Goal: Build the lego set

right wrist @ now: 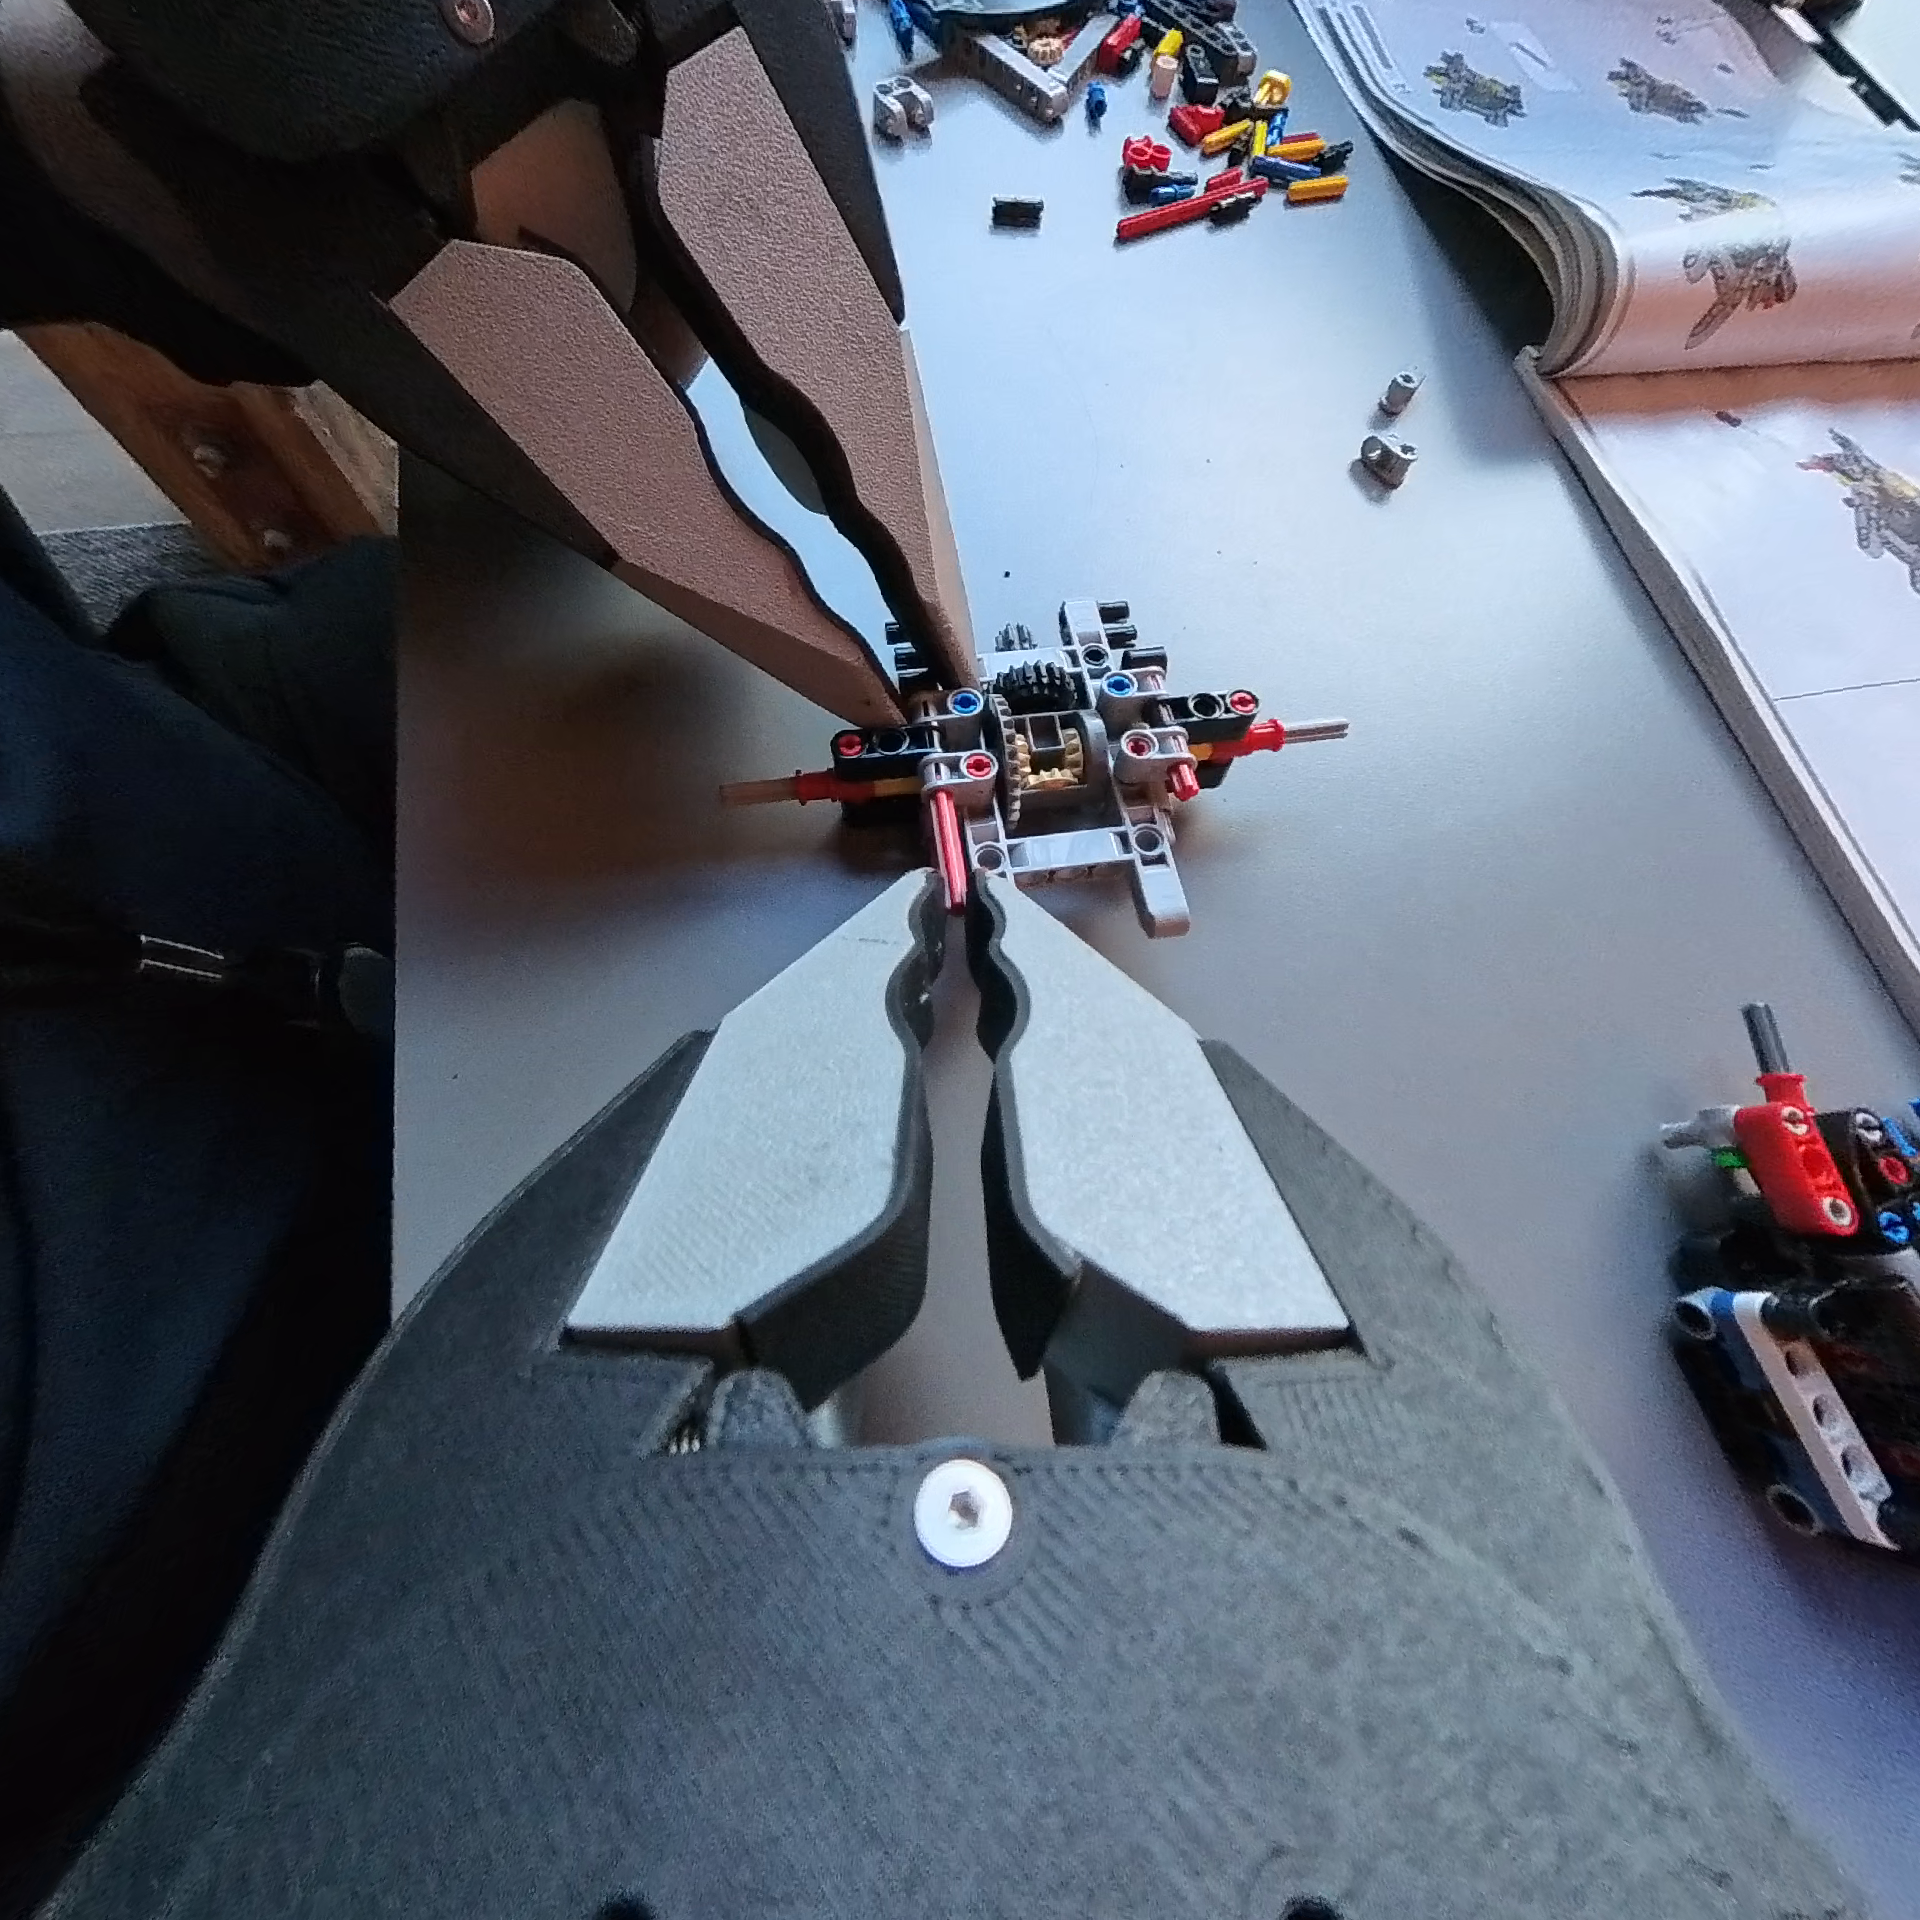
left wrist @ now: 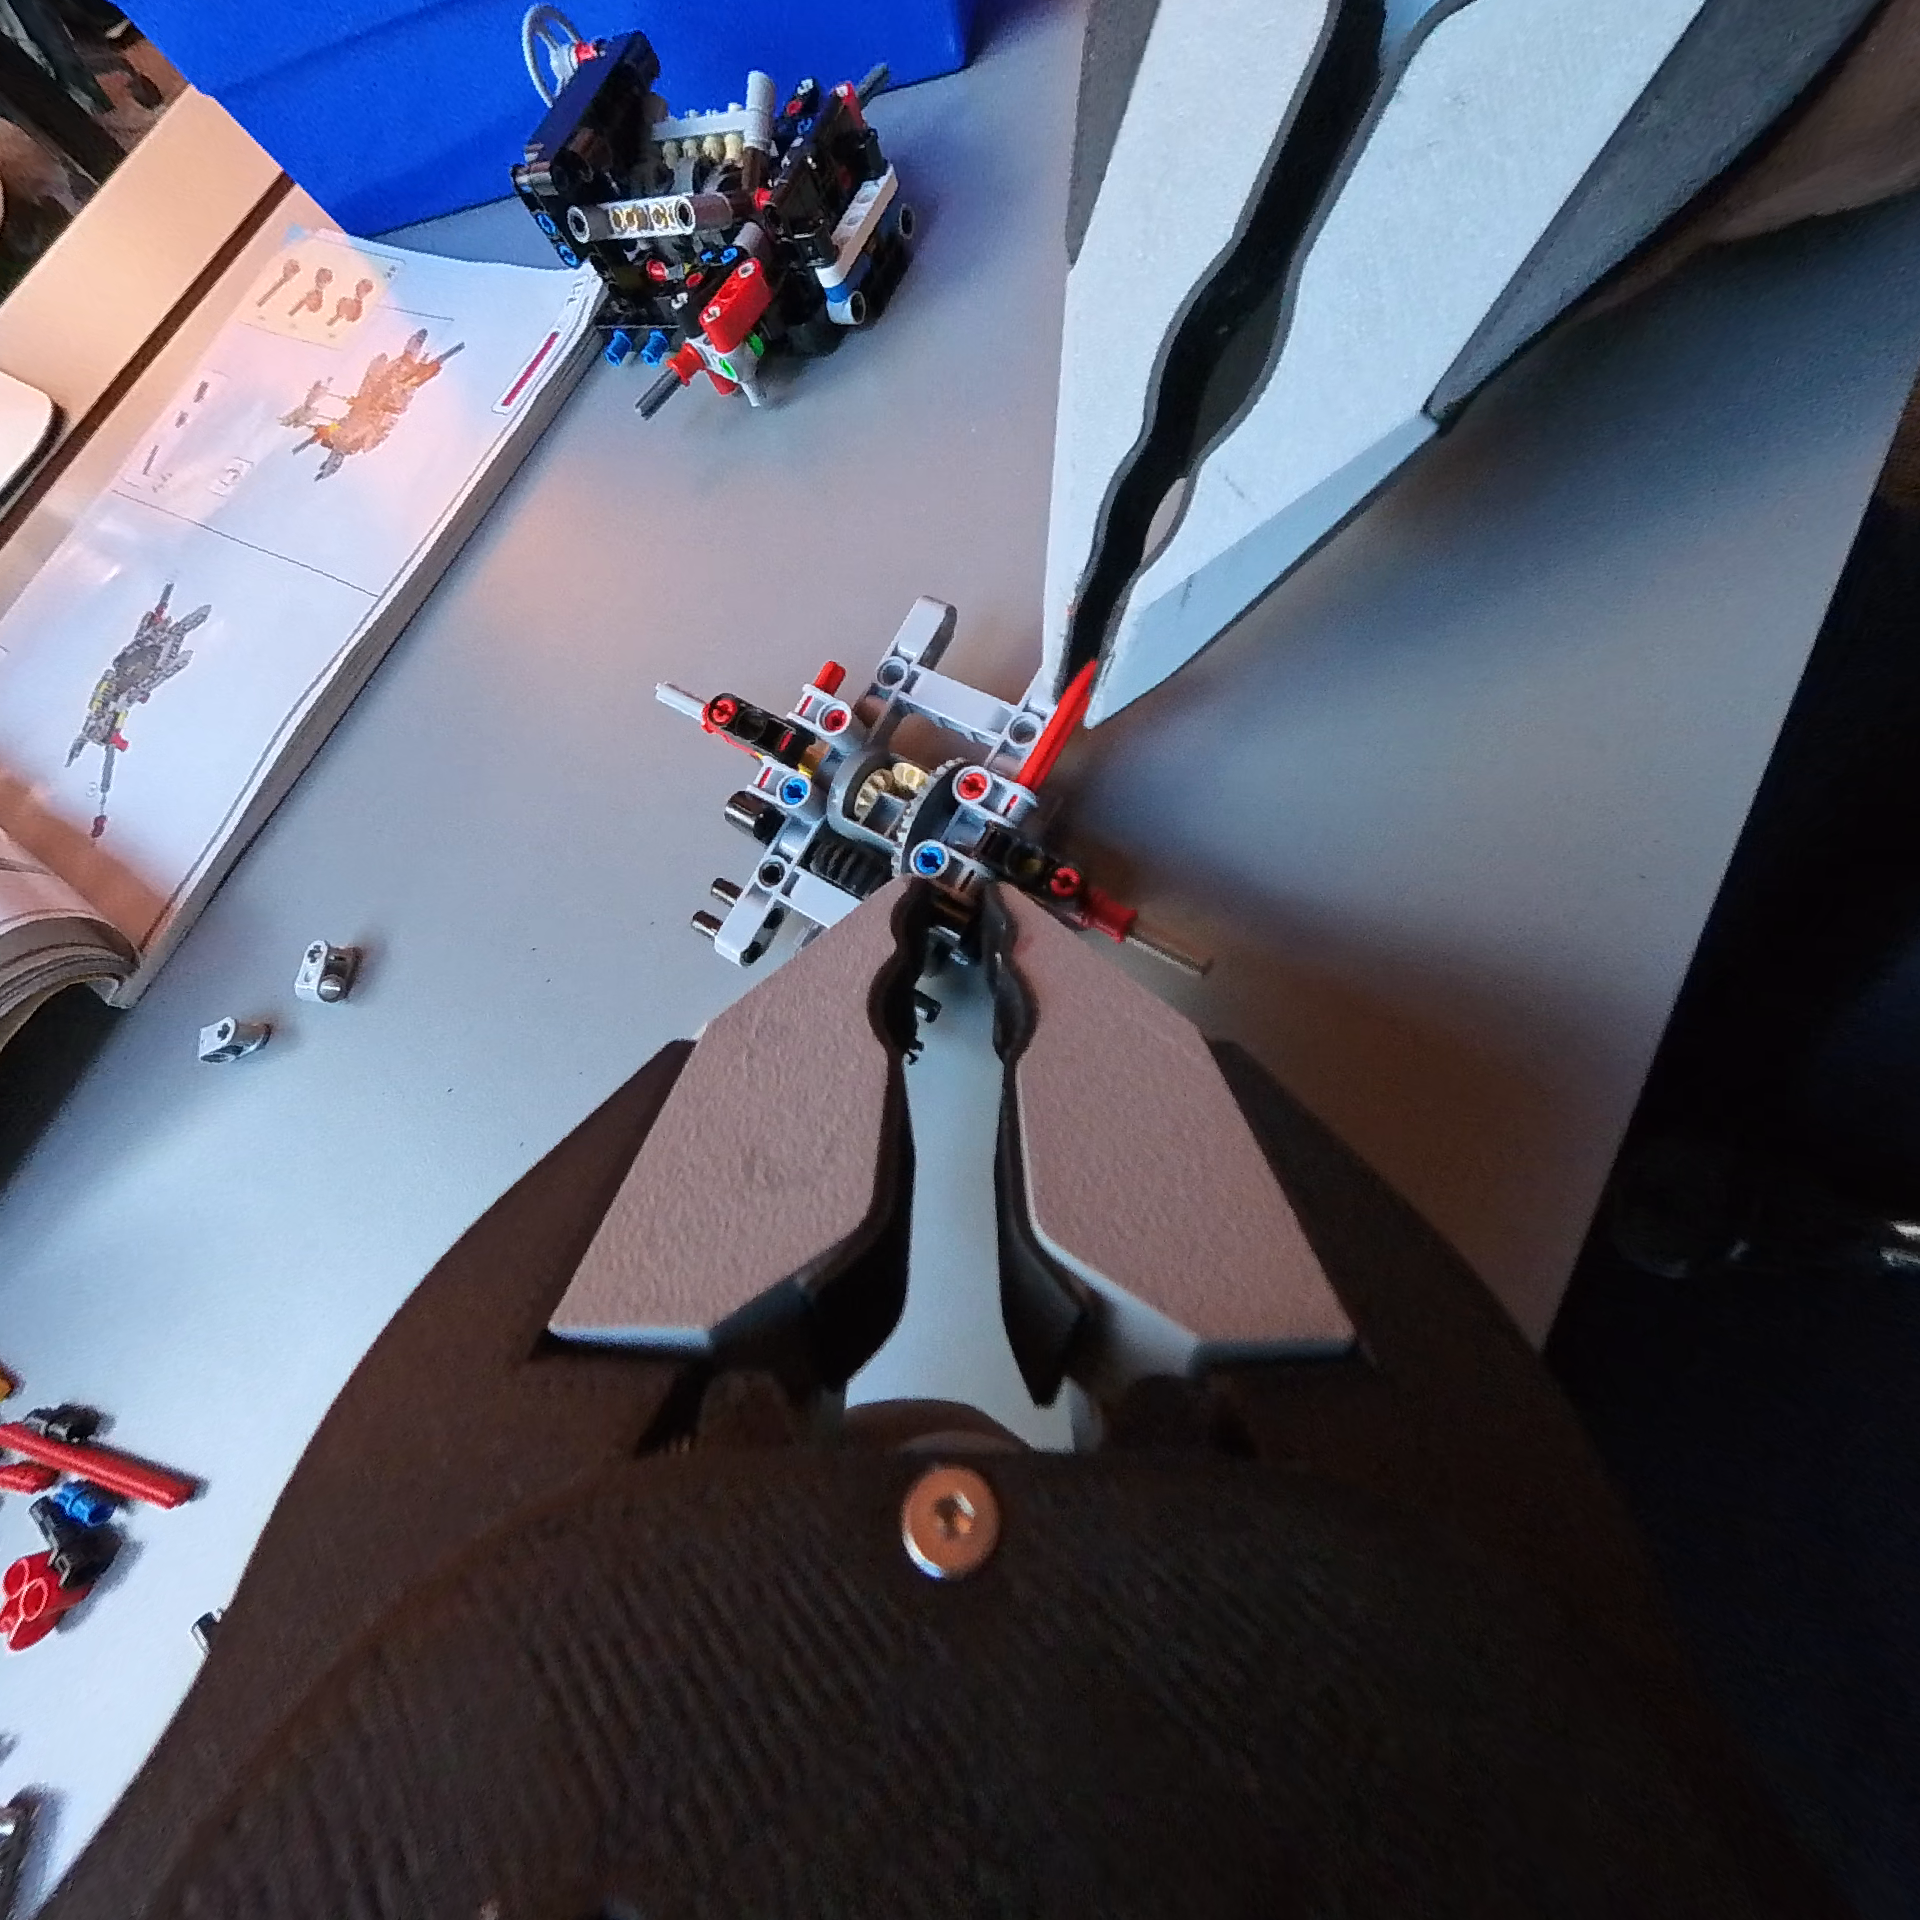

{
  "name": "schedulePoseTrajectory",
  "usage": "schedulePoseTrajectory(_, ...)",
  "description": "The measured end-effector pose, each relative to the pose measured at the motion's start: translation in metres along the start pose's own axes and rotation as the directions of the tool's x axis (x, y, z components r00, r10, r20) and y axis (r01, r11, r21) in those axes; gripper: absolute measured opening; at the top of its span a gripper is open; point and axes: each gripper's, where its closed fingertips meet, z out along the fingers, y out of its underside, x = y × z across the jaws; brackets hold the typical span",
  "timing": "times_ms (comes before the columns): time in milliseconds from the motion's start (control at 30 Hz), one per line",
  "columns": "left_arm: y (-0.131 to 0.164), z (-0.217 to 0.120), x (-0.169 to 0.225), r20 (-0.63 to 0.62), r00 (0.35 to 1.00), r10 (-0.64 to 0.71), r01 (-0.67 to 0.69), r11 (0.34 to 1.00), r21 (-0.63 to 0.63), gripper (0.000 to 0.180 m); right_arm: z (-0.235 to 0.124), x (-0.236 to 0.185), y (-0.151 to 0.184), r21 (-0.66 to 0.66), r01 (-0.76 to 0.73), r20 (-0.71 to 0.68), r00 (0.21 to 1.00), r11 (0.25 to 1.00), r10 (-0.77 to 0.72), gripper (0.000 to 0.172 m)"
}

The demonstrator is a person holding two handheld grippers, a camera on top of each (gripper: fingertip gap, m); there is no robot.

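Grey bench [right wrist: 1299, 582] carries everything we see, with the small gear assembly [right wrist: 1049, 758] as our landmark. Nearest, our right hand-held gripper [right wrist: 961, 894] pinches the red axle [right wrist: 948, 831] that juts from the assembly's front, likely to steer it. At the far side, our left hand-held gripper [left wrist: 951, 914] is narrowed onto the assembly's dark edge, seemingly bracing it. Beyond the assembly lie loose pieces [right wrist: 1226, 156], an open instruction booklet [right wrist: 1714, 239] and a bigger black build [left wrist: 717, 229].

Two hand-held black 3D-printed grippers

The left gripper [left wrist: 951, 914] bears brownish-grey tapered fingers [left wrist: 769, 1122] with wavy black inner edges; the right gripper [right wrist: 961, 899] has pale grey ones; a silver screw [right wrist: 962, 1512] sits behind each pair.
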Motion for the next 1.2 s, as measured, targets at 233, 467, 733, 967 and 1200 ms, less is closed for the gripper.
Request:
schedulePoseTrajectory(233,0.001,0.000,-0.003,0.022,1.000,-0.007,0.007,1.000,-0.008,0.007,0.003,0.002,-0.002,-0.012,0.034,-0.019,0.999,0.999,-0.034,0.001)
schedulePoseTrajectory(467,0.002,0.000,-0.004,0.031,0.999,-0.007,0.007,1.000,-0.011,0.006,0.004,0.002,-0.002,-0.024,0.068,-0.020,0.997,0.997,-0.069,0.001)
schedulePoseTrajectory(733,0.003,0.000,-0.006,0.039,0.999,-0.003,0.004,1.000,-0.009,0.008,0.005,0.004,-0.003,-0.006,0.066,-0.013,0.998,0.998,-0.066,0.001)
schedulePoseTrajectory(967,0.003,0.000,-0.008,0.011,1.000,0.005,-0.005,1.000,0.007,0.008,0.005,0.006,-0.003,0.018,0.051,-0.006,0.999,0.999,-0.051,0.001)
schedulePoseTrajectory(1200,0.005,-0.003,-0.004,-0.108,0.982,0.154,-0.150,0.988,0.043,0.008,0.001,-0.021,-0.004,0.047,0.117,0.121,0.985,0.992,-0.122,0.024)
